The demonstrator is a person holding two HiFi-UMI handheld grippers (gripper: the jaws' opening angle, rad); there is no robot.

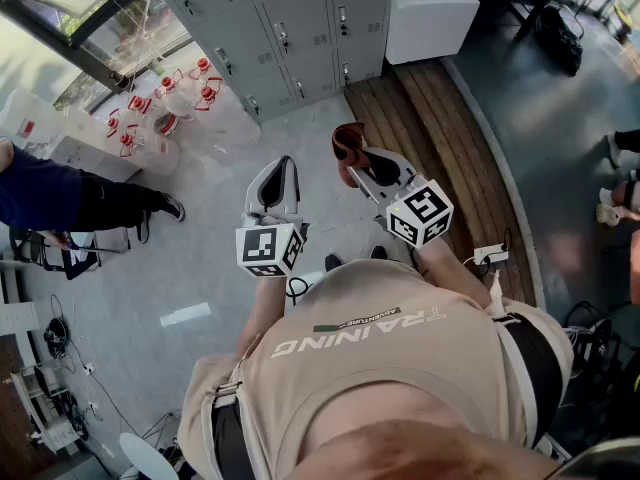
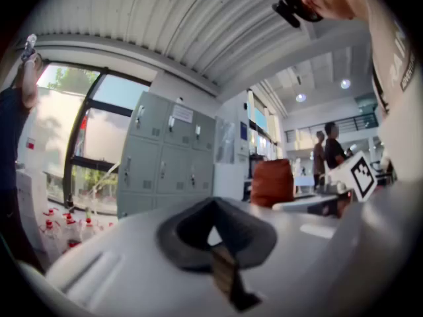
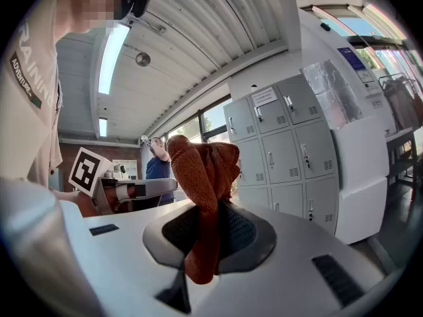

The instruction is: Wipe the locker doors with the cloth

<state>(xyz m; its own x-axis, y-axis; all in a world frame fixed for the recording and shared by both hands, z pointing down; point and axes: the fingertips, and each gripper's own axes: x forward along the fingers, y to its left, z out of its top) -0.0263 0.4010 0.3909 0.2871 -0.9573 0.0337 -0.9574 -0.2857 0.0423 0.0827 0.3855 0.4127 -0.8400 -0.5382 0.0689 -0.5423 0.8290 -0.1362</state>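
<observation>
The right tool (image 3: 206,233) was clamped on the rust cloth (image 3: 198,167), well short of the lockers (image 1: 290,28); the left tool (image 2: 213,233) was closed, empty. Pinched by 1 fold, the cloth could slip free during wiping.

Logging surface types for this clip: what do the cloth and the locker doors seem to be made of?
Cloth: rust-orange knit or terry textile, soft and matte; a ribbed, fuzzy weave shows where the right gripper pinches it.
Locker doors: probably painted sheet metal with a smooth light-grey satin finish; punched vent slots and small handles suggest steel.
</observation>
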